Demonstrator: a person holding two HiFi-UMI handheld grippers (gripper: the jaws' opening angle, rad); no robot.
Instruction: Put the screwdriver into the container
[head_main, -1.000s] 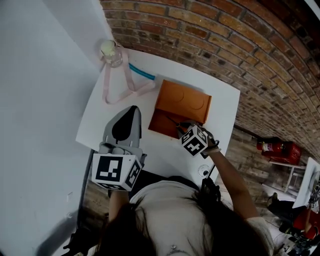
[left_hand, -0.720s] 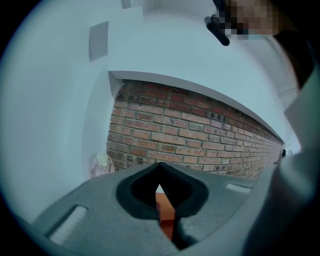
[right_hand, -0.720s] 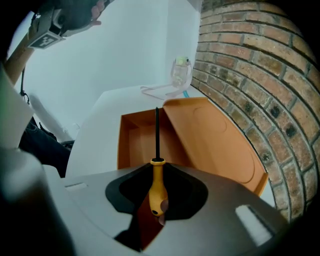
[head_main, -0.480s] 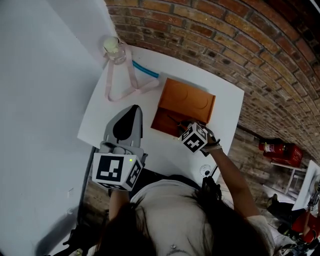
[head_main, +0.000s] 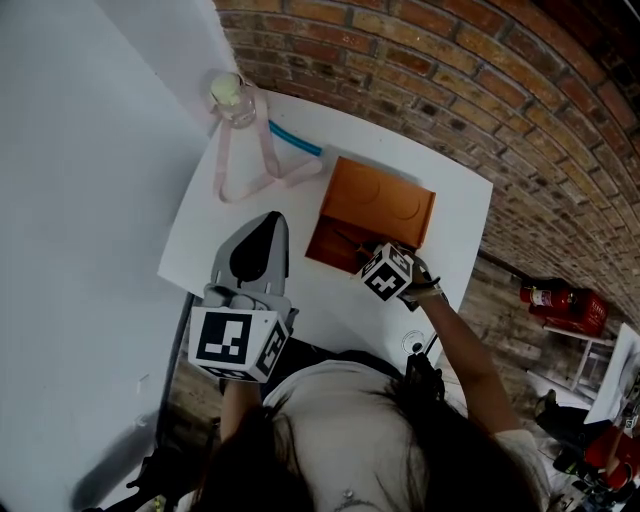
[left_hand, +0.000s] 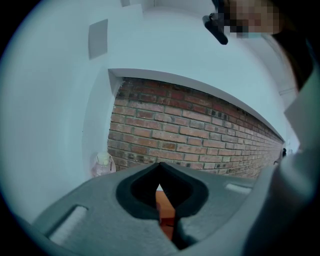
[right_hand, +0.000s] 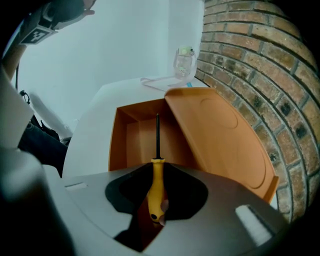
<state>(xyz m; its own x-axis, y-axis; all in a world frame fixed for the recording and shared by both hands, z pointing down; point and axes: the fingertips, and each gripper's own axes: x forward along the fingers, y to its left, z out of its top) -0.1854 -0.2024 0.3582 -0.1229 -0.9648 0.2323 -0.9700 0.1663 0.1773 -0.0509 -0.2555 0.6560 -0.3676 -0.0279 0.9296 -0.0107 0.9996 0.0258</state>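
Observation:
An orange container (head_main: 333, 246) stands on the white table (head_main: 210, 240) with its lid (head_main: 378, 199) folded open toward the brick wall. My right gripper (head_main: 365, 250) hangs at the container's near edge, shut on the yellow handle of a screwdriver (right_hand: 156, 191). The black shaft (right_hand: 157, 134) points down into the container's open box (right_hand: 142, 142), beside the lid (right_hand: 220, 135). My left gripper (head_main: 270, 222) hovers over the table left of the container, jaws together and holding nothing. In the left gripper view, the container (left_hand: 164, 211) shows as an orange strip through the left gripper (left_hand: 160, 175).
A glass jar (head_main: 230, 95) with a pink strap (head_main: 245, 165) and a blue item (head_main: 295, 140) sits at the table's far left corner. A white wall runs along the left, a brick wall (head_main: 480, 90) behind. A red fire extinguisher (head_main: 557, 300) lies on the floor at right.
The head view has shifted slightly. My right gripper with the screwdriver has edged a little toward the container. The left gripper stays put.

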